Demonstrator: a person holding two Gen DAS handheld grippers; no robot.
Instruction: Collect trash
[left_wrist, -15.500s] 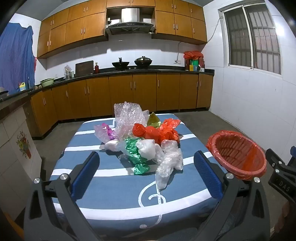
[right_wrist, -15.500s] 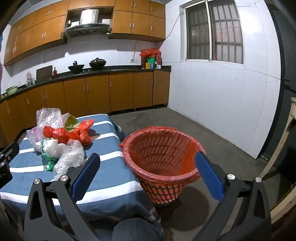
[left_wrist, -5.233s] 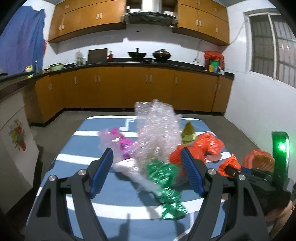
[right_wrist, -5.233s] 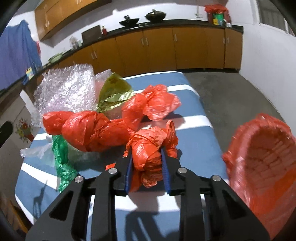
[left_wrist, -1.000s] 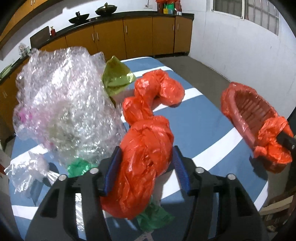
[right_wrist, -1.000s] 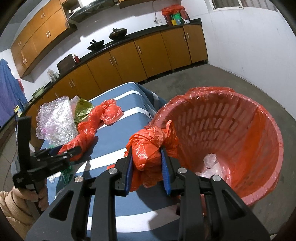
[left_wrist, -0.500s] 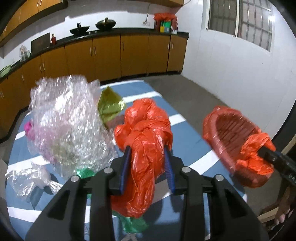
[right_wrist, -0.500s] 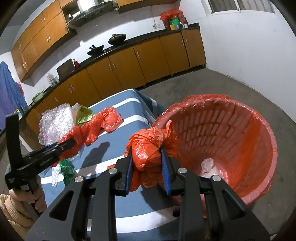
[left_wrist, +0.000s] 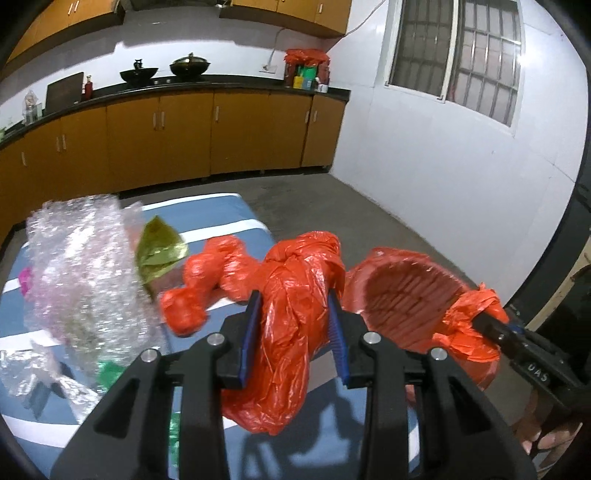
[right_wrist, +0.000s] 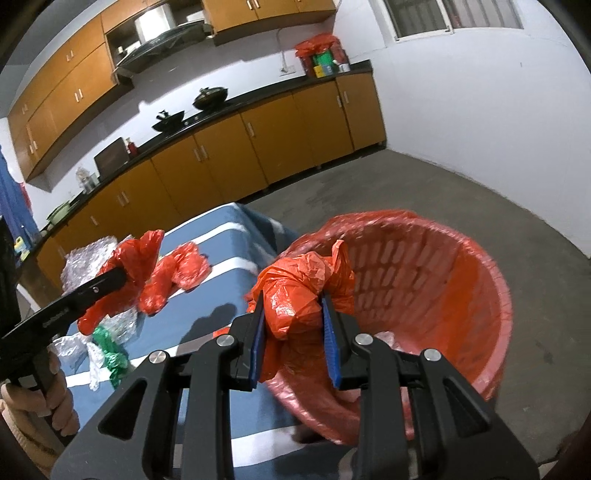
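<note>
My left gripper (left_wrist: 293, 334) is shut on a long knotted orange plastic bag (left_wrist: 284, 332) and holds it above the striped table (left_wrist: 218, 218); the bag's far end trails toward the trash pile. My right gripper (right_wrist: 291, 325) is shut on a crumpled orange bag (right_wrist: 299, 291) at the near rim of the red lined basket (right_wrist: 436, 295). In the right wrist view the left gripper (right_wrist: 122, 275) shows at the left with its orange bag (right_wrist: 144, 269). In the left wrist view the right gripper (left_wrist: 480, 321) shows over the basket (left_wrist: 402, 295).
On the table lie a bubble-wrap wad (left_wrist: 81, 266), a yellow-green wrapper (left_wrist: 159, 247), a green bag (right_wrist: 109, 349) and clear plastic (left_wrist: 22, 369). Clear plastic (right_wrist: 388, 338) lies in the basket. Wooden cabinets (left_wrist: 221, 133) line the far wall. Bare concrete floor (right_wrist: 480, 206) surrounds the basket.
My left gripper closed on the long orange bag and lifted it off the table, swinging toward the basket. My right gripper, still holding its bag, moved closer over the basket's rim.
</note>
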